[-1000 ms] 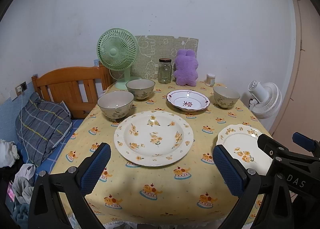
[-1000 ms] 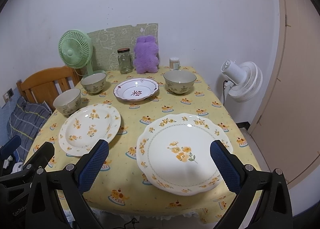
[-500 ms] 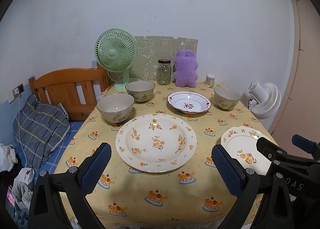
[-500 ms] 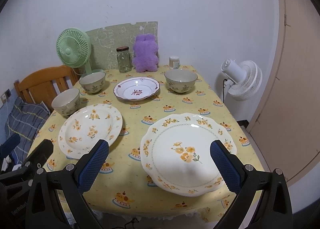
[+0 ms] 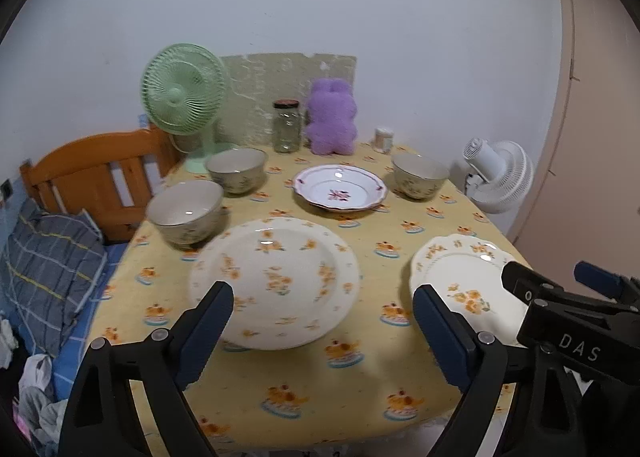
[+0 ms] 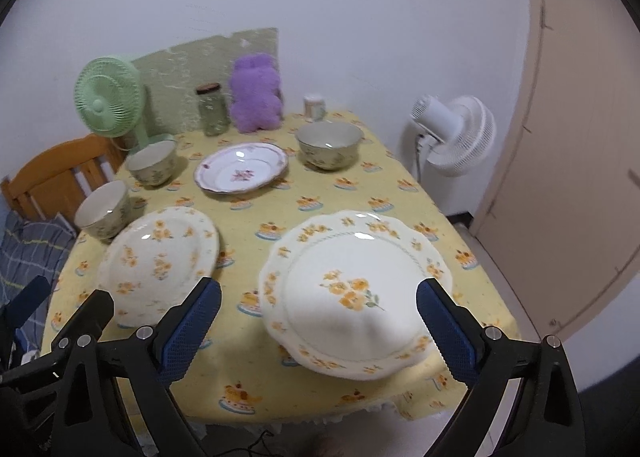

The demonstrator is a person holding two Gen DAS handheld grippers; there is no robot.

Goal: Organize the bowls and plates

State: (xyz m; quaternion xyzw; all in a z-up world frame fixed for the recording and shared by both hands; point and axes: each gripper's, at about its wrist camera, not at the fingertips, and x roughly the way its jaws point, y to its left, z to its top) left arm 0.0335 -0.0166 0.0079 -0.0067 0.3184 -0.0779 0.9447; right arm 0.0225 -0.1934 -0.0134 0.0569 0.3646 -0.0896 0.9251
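On the yellow tablecloth a deep floral plate point(image 5: 276, 281) lies just ahead of my left gripper point(image 5: 320, 297). Its jaws are closing with nothing pressed between them. A scalloped floral plate point(image 6: 352, 289) lies near the front edge under my right gripper point(image 6: 318, 291), which is open and holds nothing. Behind them sit a red-rimmed plate point(image 5: 339, 192) and three floral bowls: two at the left point(image 5: 186, 213) point(image 5: 237, 169) and one at the back right point(image 5: 420, 175).
A green fan point(image 5: 184, 97), a glass jar point(image 5: 287, 125), a purple plush point(image 5: 331, 121) and a small white pot point(image 5: 383, 139) line the back of the table. A white fan point(image 5: 500, 177) and a door point(image 6: 560, 137) stand to the right, a wooden headboard point(image 5: 92, 173) to the left.
The left gripper's fingers have drawn closer together and its view has swung slightly to the right. The right view has tilted a little. No dish has moved.
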